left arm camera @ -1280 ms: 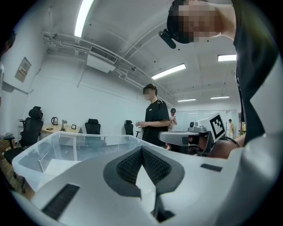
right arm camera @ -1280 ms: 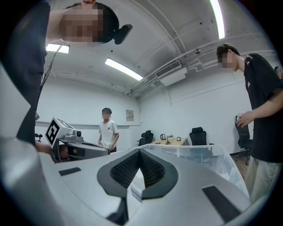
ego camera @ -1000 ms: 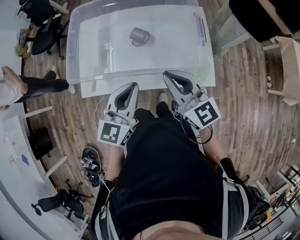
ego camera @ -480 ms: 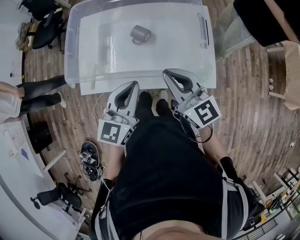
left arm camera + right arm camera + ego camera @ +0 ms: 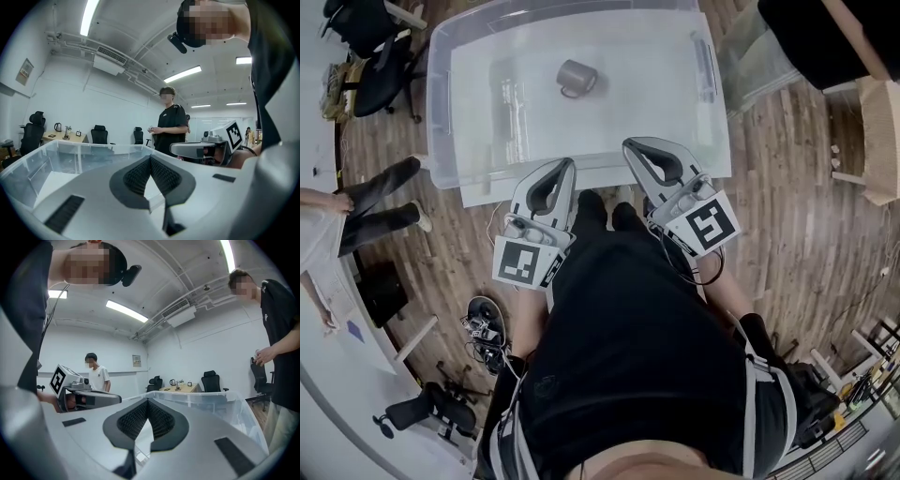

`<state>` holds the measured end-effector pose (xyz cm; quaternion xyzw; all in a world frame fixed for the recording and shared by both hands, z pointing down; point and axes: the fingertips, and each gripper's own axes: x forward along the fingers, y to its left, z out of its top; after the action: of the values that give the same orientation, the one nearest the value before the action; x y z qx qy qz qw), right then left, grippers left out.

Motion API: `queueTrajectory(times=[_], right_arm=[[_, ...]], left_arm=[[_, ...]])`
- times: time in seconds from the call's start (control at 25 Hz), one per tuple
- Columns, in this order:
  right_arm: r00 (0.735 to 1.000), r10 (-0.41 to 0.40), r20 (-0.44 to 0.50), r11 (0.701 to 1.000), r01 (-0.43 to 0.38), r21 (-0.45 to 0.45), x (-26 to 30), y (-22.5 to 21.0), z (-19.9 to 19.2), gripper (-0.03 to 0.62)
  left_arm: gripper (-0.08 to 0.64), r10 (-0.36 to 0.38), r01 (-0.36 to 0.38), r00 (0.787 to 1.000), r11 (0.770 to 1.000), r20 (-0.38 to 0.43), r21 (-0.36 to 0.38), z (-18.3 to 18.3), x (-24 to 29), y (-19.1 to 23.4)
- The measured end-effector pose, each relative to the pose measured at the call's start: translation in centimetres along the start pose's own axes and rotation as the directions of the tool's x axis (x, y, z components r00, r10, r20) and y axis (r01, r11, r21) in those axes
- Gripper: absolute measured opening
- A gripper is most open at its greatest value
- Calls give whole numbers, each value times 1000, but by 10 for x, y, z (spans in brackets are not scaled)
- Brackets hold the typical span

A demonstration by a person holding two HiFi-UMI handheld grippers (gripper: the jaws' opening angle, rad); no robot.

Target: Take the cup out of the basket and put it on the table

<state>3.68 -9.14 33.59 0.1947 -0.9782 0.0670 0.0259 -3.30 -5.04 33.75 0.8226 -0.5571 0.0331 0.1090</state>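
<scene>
A grey cup (image 5: pixel 577 77) with a handle lies on the floor of the clear plastic basket (image 5: pixel 439 103), towards its far side. The basket stands on a white table (image 5: pixel 487 190). My left gripper (image 5: pixel 565 165) and right gripper (image 5: pixel 628 145) are held side by side close to my body, tips at the table's near edge, well short of the cup. Both are shut with nothing between the pads, as the left gripper (image 5: pixel 150 157) and right gripper (image 5: pixel 147 401) views also show. Those two views show the basket's wall, not the cup.
Office chairs (image 5: pixel 380 56) stand at the upper left. A bystander's legs (image 5: pixel 380 202) are left of the table. A wooden stool (image 5: pixel 881 141) is at the right. Shoes and cables (image 5: pixel 483 323) lie on the wood floor. Another person (image 5: pixel 171 124) stands beyond the basket.
The bystander at the left has stepped along beside the table. Both grippers have stayed shut and have hardly moved.
</scene>
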Motion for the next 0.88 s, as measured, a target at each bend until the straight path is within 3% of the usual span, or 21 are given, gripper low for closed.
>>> queueTrajectory(times=[0.88], right_arm=[[991, -126, -34, 990, 123, -67, 87, 8, 13, 17]], left_arm=[[18, -161, 161, 987, 987, 19, 9, 16, 4, 90]])
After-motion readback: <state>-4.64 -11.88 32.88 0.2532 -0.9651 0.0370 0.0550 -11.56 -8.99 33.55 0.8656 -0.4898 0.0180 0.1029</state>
